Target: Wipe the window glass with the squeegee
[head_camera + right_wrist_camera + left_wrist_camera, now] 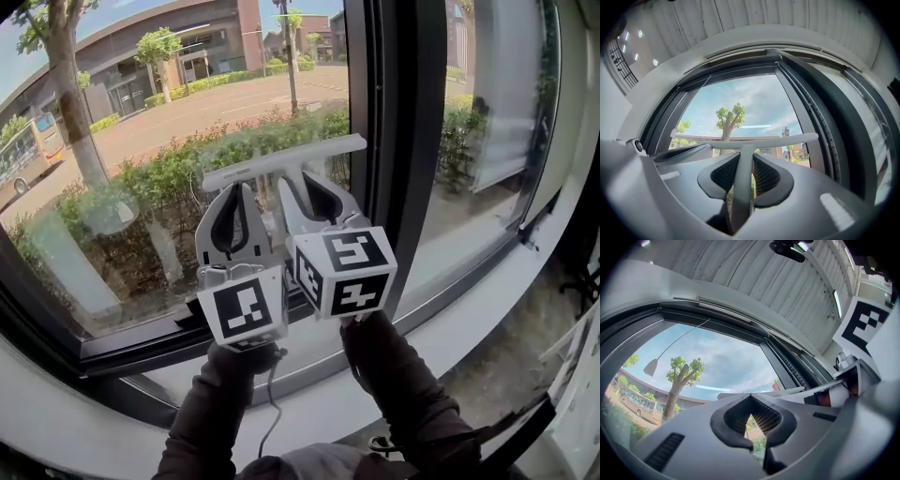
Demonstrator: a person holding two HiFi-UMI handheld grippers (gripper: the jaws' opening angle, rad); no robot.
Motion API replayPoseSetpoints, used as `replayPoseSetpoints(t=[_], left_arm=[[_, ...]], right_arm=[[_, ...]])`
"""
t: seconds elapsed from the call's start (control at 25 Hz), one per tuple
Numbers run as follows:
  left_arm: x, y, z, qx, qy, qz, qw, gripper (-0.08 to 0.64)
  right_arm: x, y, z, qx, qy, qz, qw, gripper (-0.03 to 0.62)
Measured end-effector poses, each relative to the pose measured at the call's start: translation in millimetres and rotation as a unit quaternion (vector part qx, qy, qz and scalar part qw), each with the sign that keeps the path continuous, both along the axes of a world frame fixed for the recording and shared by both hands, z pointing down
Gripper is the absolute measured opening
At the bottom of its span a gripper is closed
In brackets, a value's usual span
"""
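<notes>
Your right tongs point(743, 161) grip the squeegee point(740, 143), held up at the window glass point(169, 112). Your left tongs point(750, 401) are closed on nothing (just waiting). The wiping looks barely started.

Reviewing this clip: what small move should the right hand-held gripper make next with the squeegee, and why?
Probably ease the right hand-held gripper forward until the blade of the pale grey T-shaped squeegee lies flat on the window glass, then pull it downward. The jaws are shut on the squeegee's handle and the blade sits crosswise in front of that glass, but the views cannot confirm contact.
</notes>
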State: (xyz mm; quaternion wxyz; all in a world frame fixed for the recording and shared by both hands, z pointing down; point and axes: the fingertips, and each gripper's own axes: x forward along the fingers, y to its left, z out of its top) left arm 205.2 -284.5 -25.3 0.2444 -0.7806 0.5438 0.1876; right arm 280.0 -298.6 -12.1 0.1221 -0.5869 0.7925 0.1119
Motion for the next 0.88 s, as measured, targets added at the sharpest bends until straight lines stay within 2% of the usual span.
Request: replayPoseSetpoints(t=[0.32, 0.48, 0.88], left_arm=[[12.0, -24.7, 3.4, -0.011, -0.001, 0.001, 0.9999, 0.0], [12.3, -32.3, -0.3, -0.014, 0.014, -0.002, 0.9998, 0.0], [14.4, -52.7, -1.5, -0.019, 0.011, -0.001, 0.9998, 0.0]], right_arm=[[11.5, -24.1, 4.2, -0.018, -0.004, -0.003, 1.0, 0.083], [12.7, -33.6, 2.4, -0.025, -0.004, -0.011, 1.0, 0.083], [13.7, -53.7, -0.3, -0.035, -0.006, -0.015, 0.999, 0.083]])
